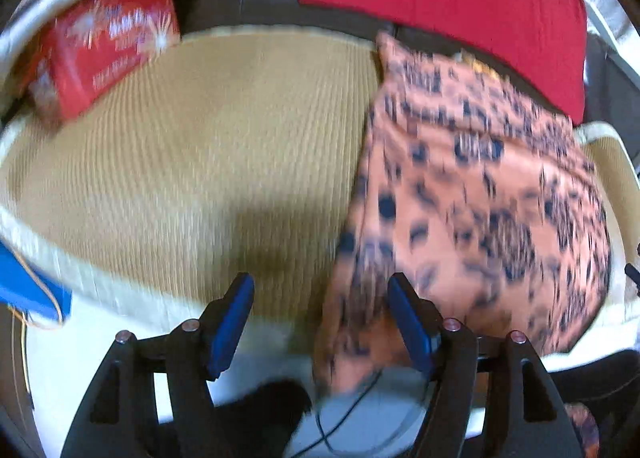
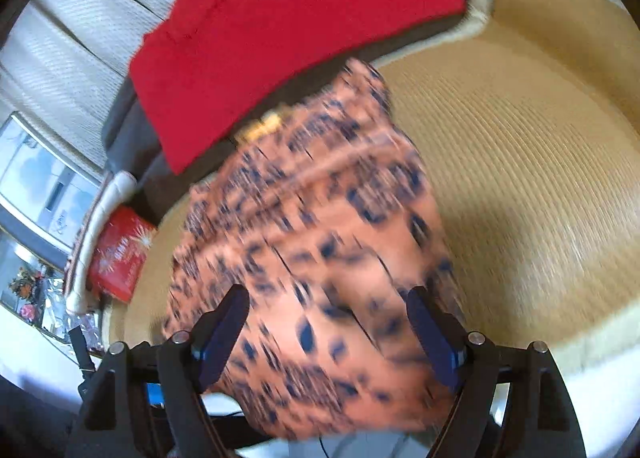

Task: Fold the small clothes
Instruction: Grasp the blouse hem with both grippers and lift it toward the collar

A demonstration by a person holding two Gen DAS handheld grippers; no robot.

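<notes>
Orange leopard-print garment (image 2: 312, 242) lies on the woven mat (image 1: 192, 146), right of frame centre. The left gripper (image 1: 320, 322) and the right gripper (image 2: 328, 334) both stand open, holding nothing.

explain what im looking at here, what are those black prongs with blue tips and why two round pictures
There is no robot here. A person holds a hand tool in each hand, and each tool carries a wide-angle camera looking along its two fingers, hence two round pictures. The black prongs with blue pads are those fingers. One picture looks over the left tool, the other over the right tool. Both stand open and grip nothing. An orange leopard-print garment lies on a tan woven mat, partly under both tools. Behind it sits a red cloth, and a red box rests at the mat's far corner. Everything is blurred by movement.
</notes>
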